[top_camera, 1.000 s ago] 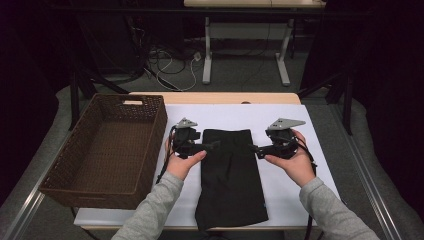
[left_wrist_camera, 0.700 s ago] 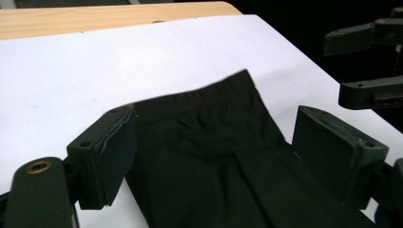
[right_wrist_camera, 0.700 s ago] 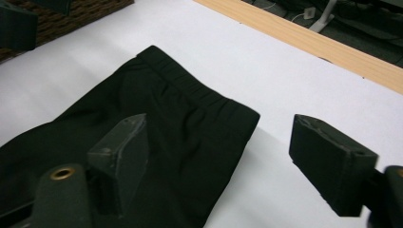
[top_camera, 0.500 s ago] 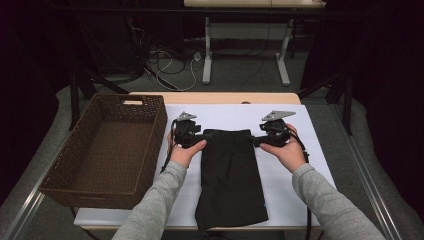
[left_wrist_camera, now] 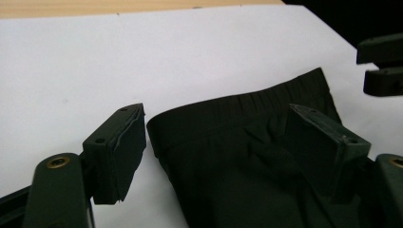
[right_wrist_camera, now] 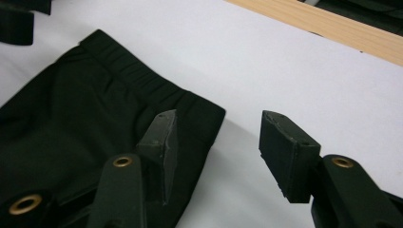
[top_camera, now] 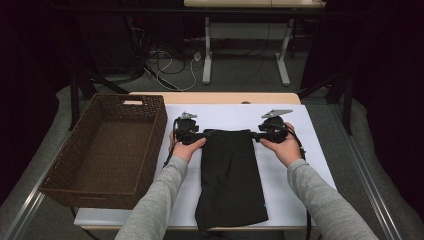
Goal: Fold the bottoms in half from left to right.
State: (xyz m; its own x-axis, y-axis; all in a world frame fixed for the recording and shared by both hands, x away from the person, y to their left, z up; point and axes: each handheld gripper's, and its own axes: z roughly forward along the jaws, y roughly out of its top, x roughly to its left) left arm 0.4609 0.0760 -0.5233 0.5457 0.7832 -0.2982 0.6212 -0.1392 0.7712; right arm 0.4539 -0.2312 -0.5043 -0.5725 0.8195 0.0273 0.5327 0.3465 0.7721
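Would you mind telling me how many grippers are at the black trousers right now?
2. The left gripper is at the left corner of the black trousers' waistband; the right gripper is at the right corner. Both stand open around the cloth.

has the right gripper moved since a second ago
Yes. The right gripper has shifted toward the table's far wooden edge, to the far corner of the black trousers, its fingers closing.

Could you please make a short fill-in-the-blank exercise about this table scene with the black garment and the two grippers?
1. The black garment lies on a ____ sheet.
2. The brown wicker basket holds ____.
3. The jaws of the left gripper and the right gripper straddle the two corners of the garment's ____ edge.

Missing words: white; nothing; elastic
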